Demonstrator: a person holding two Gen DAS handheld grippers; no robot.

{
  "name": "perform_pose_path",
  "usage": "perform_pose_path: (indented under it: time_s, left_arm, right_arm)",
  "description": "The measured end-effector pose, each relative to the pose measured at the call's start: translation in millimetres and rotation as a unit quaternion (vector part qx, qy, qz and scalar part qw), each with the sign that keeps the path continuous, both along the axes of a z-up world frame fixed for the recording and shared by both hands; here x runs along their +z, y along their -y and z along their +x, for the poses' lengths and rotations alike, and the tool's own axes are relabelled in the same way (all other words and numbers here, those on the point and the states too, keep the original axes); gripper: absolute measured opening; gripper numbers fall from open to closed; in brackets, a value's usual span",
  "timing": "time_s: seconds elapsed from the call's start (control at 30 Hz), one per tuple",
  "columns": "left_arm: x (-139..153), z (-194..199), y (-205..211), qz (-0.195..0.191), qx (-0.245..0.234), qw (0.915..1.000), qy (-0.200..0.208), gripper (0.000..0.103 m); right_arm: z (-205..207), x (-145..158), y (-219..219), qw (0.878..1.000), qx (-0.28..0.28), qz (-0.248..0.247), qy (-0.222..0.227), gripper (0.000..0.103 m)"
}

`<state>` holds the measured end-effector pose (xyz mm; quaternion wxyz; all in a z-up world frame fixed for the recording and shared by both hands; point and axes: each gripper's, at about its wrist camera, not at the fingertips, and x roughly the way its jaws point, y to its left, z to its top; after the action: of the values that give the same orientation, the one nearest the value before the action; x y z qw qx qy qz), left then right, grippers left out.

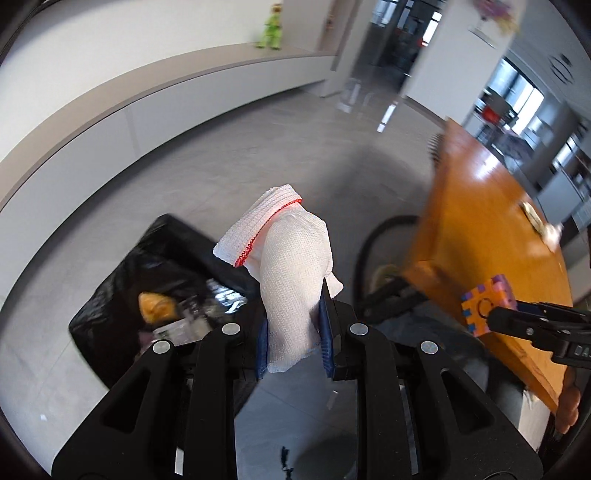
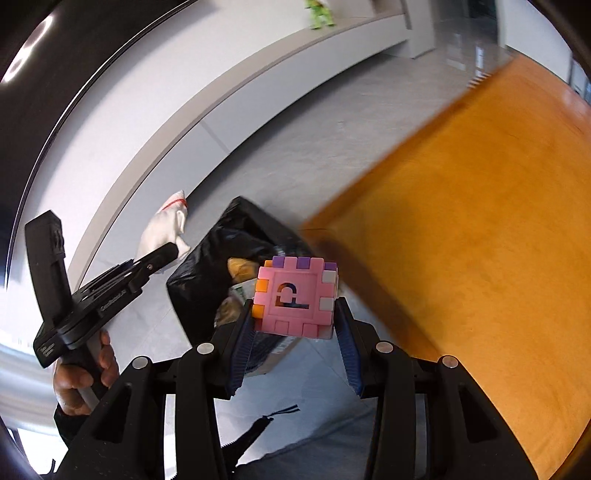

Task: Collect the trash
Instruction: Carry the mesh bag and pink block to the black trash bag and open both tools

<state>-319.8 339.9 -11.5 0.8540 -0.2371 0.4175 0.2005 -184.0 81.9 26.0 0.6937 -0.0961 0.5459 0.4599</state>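
A green plush toy stands on the long grey ledge by the white wall; grey tiled floor below; an orange wooden surface beside it.

Office-type lobby, tiled floor, glass partitions, wood table

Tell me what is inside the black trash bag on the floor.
The black trash bag holds something orange-yellow and what looks like printed packaging. Blur and the bag's folds hide the rest; the foam cube covers part of the opening.
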Motion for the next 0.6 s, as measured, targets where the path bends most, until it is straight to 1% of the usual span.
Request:
perform_pose_path:
  time_s: [0.17,0.3,0.33,0.37,0.4,0.43,0.47,0.5,0.6]
  left_arm:
    - [-13,-47,-41,-0.009,0.072,0.9973,-0.011,0.022]
    - [-18,-67,-54,-0.011,0.105,0.9943,-0.015,0.022]
    - [-18,-73,-59,-0.011,0.115,0.9931,-0.016,0.022]
    - [-20,-77,-63,-0.012,0.123,0.9923,-0.015,0.027]
    - [-19,-80,-66,-0.015,0.13,0.9913,-0.017,0.037]
    - [-18,-84,-70,-0.02,0.142,0.9892,-0.027,0.077]
    - [-16,-89,-73,-0.019,0.164,0.9857,-0.033,0.096]
    - [-12,-95,-75,-0.012,0.182,0.983,-0.021,0.097]
    - [-7,-102,-79,-0.015,0.192,0.9813,-0.005,0.097]
  right_arm:
    - [-37,-10,-59,0.998,0.068,-0.015,0.001,0.044]
    - [-64,-16,-99,0.993,0.117,-0.015,0.006,0.044]
    - [-76,-18,-108,0.991,0.135,-0.017,0.014,0.047]
    - [-84,-19,-113,0.989,0.145,-0.021,0.025,0.053]
    - [-88,-18,-118,0.988,0.144,-0.024,0.044,0.068]
    - [-92,-17,-115,0.988,0.141,-0.017,0.054,0.072]
    - [-93,-16,-115,0.988,0.144,-0.009,0.057,0.072]
    - [-94,-14,-114,0.987,0.15,-0.005,0.054,0.072]
    - [-97,-12,-117,0.987,0.15,-0.003,0.056,0.072]
